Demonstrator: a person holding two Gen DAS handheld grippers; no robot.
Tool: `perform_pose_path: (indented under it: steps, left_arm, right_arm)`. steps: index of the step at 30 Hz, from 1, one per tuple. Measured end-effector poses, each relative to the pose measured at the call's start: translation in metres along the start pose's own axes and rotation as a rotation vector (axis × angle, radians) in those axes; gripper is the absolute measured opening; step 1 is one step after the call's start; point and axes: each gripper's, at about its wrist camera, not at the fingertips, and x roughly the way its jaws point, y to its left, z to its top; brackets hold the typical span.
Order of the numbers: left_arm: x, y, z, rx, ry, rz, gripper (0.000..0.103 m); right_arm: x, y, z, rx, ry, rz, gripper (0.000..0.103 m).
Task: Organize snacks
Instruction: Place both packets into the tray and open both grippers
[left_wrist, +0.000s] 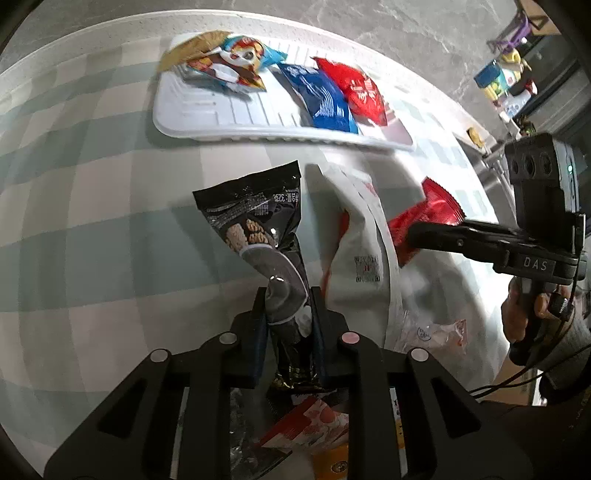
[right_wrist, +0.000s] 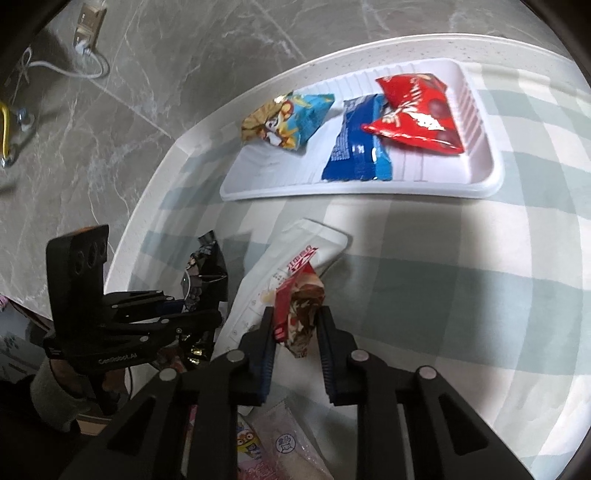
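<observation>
My left gripper (left_wrist: 288, 306) is shut on a black snack packet (left_wrist: 255, 221), which stands up from its pads over the checked tablecloth. My right gripper (right_wrist: 295, 317) is shut on a small red snack packet (right_wrist: 299, 306); the left wrist view shows that red snack packet (left_wrist: 424, 218) pinched at the right gripper's (left_wrist: 417, 236) tip. A white tray (right_wrist: 369, 188) at the far side holds a cartoon chips bag (right_wrist: 288, 122), a blue packet (right_wrist: 358, 147) and a red packet (right_wrist: 417, 110). The left gripper (right_wrist: 207, 314) with its black packet (right_wrist: 205, 273) shows at the left of the right wrist view.
A long white packet (right_wrist: 295, 266) lies on the table between the two grippers. More loose snacks (right_wrist: 280, 443) lie near the camera under the right gripper. The round table's edge (right_wrist: 155, 184) drops to a grey marble floor. A person's hand (left_wrist: 524, 314) grips the right handle.
</observation>
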Motion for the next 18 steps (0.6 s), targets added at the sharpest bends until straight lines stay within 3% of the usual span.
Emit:
perform_pose_path:
  steps: [18]
  left_arm:
    - [-0.034, 0.009, 0.031, -0.01, -0.089, -0.07, 0.018]
  right_arm:
    - [-0.033, -0.014, 0.015, 0.113, -0.077, 0.097, 0.023]
